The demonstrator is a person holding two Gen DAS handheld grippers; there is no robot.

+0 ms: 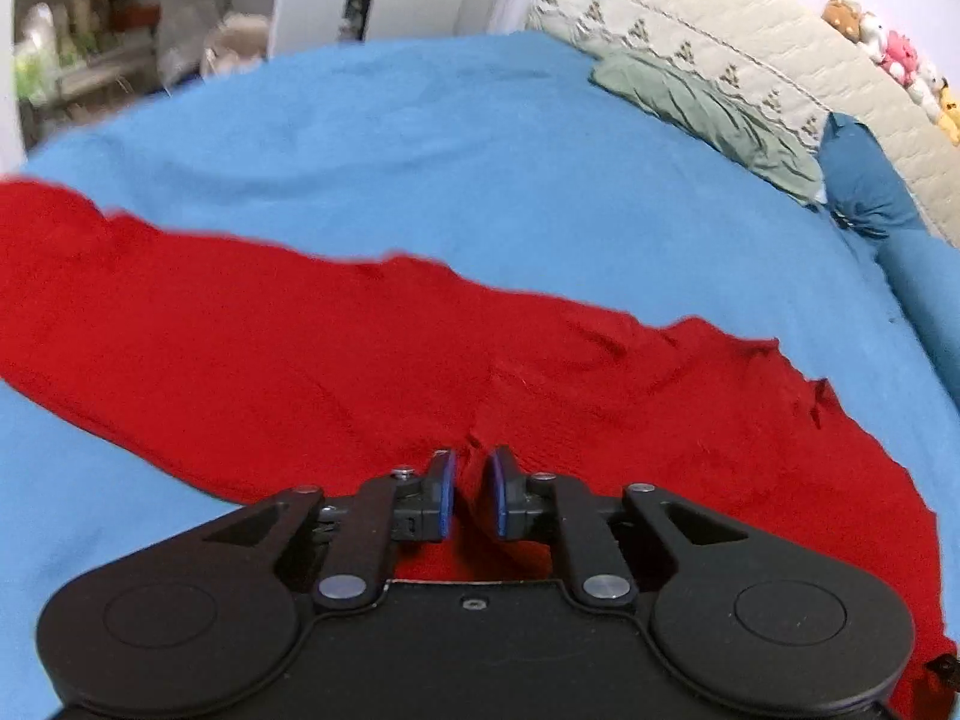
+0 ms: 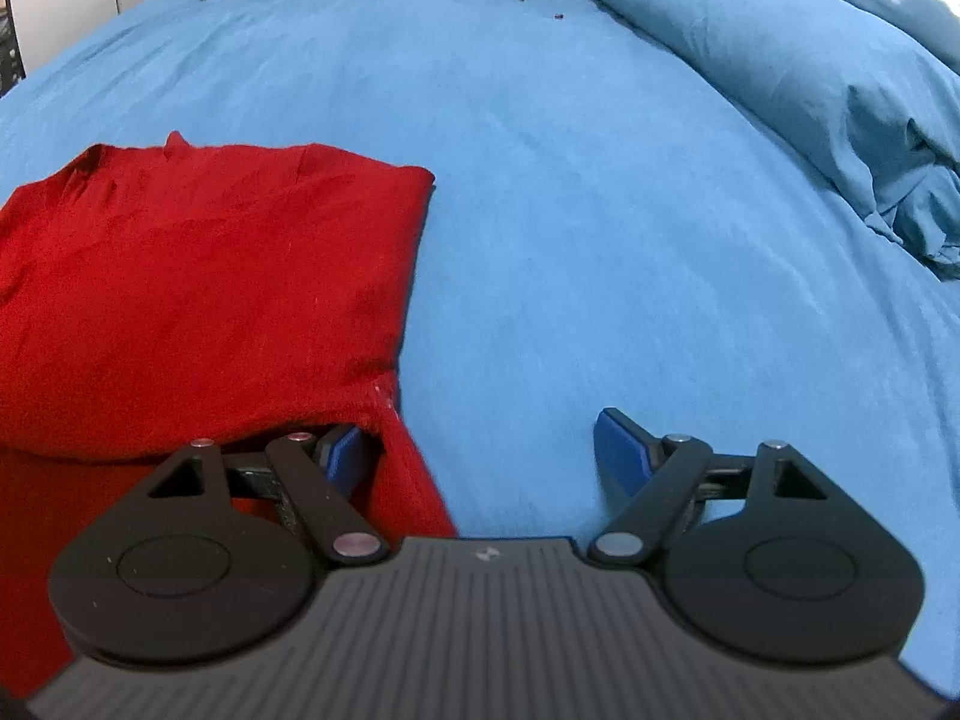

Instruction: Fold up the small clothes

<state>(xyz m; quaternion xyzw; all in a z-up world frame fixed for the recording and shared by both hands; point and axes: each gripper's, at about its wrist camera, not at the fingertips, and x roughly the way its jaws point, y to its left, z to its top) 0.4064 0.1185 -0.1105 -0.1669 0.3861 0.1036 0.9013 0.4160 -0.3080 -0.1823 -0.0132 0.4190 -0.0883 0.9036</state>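
A blue bedsheet [image 1: 420,138] covers the bed and fills most of both views, smooth apart from shallow creases; along its far right side in the right wrist view a darker blue duvet [image 2: 780,78] lies rolled and bunched, and beyond it paler blue bedding is crumpled in the corner; a cream quilted cover [image 1: 750,54] with a row of small embroidered motifs runs behind the bed in the left wrist view, with a green pillow [image 1: 708,114] lying against it and a dark blue cushion [image 1: 858,180] just beside that pillow; the red garment [image 1: 360,360] lies spread on the sheet, stretching from the left edge of the left wrist view to the lower right, its far edge wavy and rumpled; in the right wrist view the same garment shows a straight side edge and a squared far corner, with bare sheet to its right; the left gripper [image 1: 470,495] has its blue pads nearly together, pinching a raised ridge of the red fabric between them; the right gripper [image 2: 486,456] stands wide apart, its left finger tucked under the garment's near corner, its right finger over bare sheet, gripping nothing; a row of small plush toys [image 1: 894,54] sits on top of the cream cover.
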